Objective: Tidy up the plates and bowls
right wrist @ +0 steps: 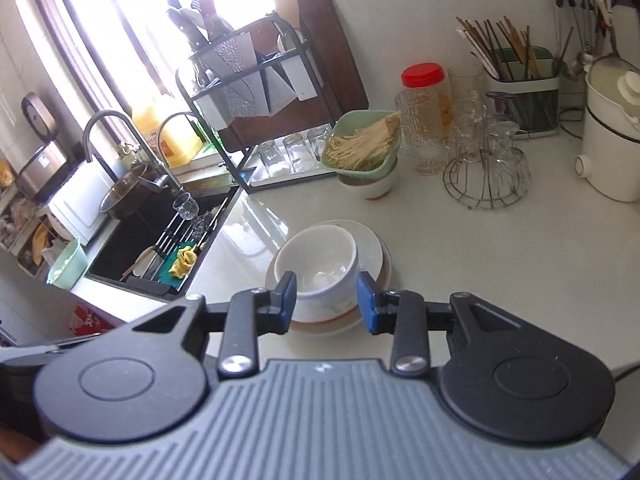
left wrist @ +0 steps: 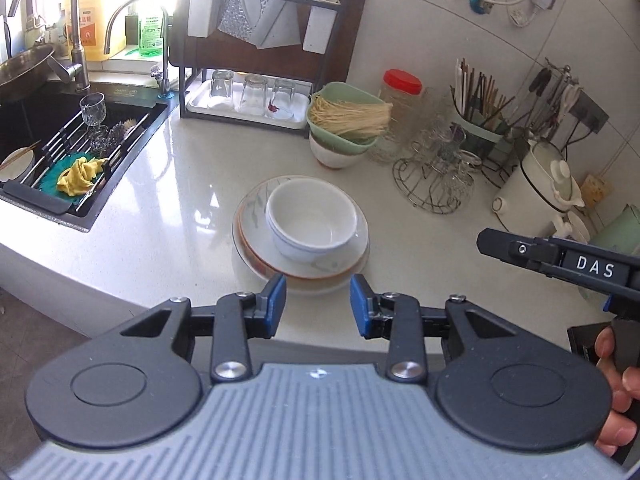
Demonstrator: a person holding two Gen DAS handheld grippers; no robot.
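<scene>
A white bowl (left wrist: 312, 224) with a thin blue line sits on a stack of plates (left wrist: 256, 216) in the middle of the pale counter. My left gripper (left wrist: 318, 304) is open and empty, just in front of the stack's near rim. In the right wrist view the bowl (right wrist: 320, 264) and plates (right wrist: 370, 240) lie close ahead. My right gripper (right wrist: 326, 300) is open and empty, its blue pads on either side of the bowl's near wall, whether touching I cannot tell. Its body shows in the left wrist view (left wrist: 560, 264) at the right.
A green dish of dry noodles (left wrist: 344, 114) rests on a white bowl (left wrist: 332, 156) behind the stack. A wire rack of glasses (left wrist: 436, 172), a red-lidded jar (left wrist: 402, 92), a chopstick holder (left wrist: 480, 128) and a white pot (left wrist: 540, 188) stand right. A sink (left wrist: 52, 152) lies left, a dish rack (left wrist: 256, 80) behind.
</scene>
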